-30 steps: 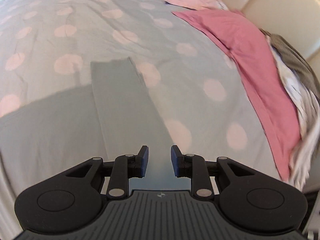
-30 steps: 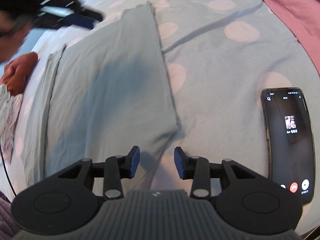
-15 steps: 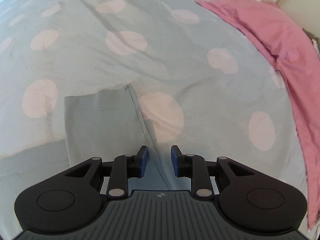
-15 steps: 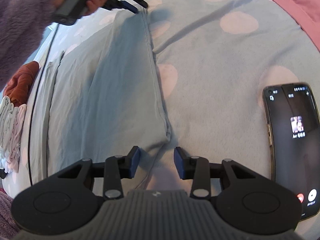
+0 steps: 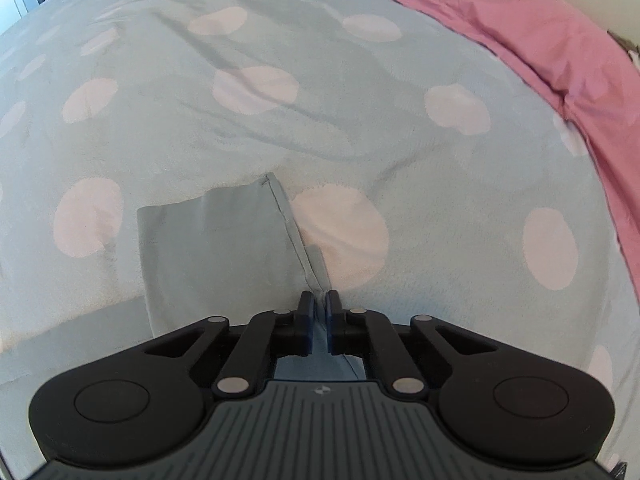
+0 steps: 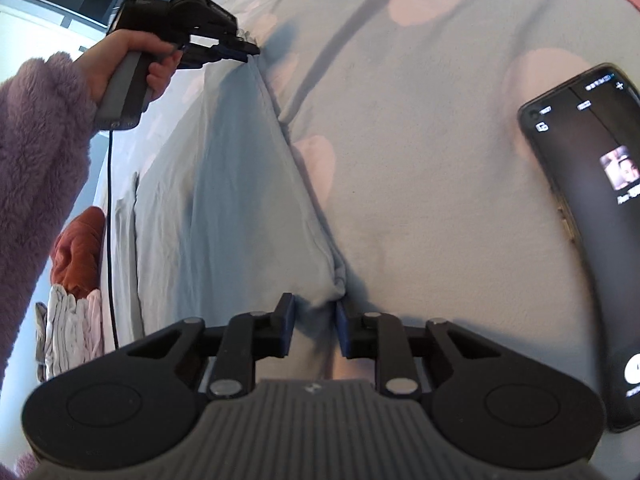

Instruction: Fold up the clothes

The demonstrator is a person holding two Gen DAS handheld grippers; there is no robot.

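Observation:
A pale grey-green garment lies flat on the polka-dot bedspread. In the left wrist view its far end shows with a seam along its right edge. My left gripper is shut on that seamed edge; it also shows in the right wrist view, pinching the garment's far corner. My right gripper has closed in around the garment's near corner, with cloth bunched between its fingers, which still stand a little apart.
A phone with a lit call screen lies on the bed right of the right gripper. A pink cloth lies along the bed's right side. Rust and white clothes sit at the left edge.
Both grippers moved onto the garment and closed: the left went from open to shut on the seamed edge, the right narrowed around the near corner.

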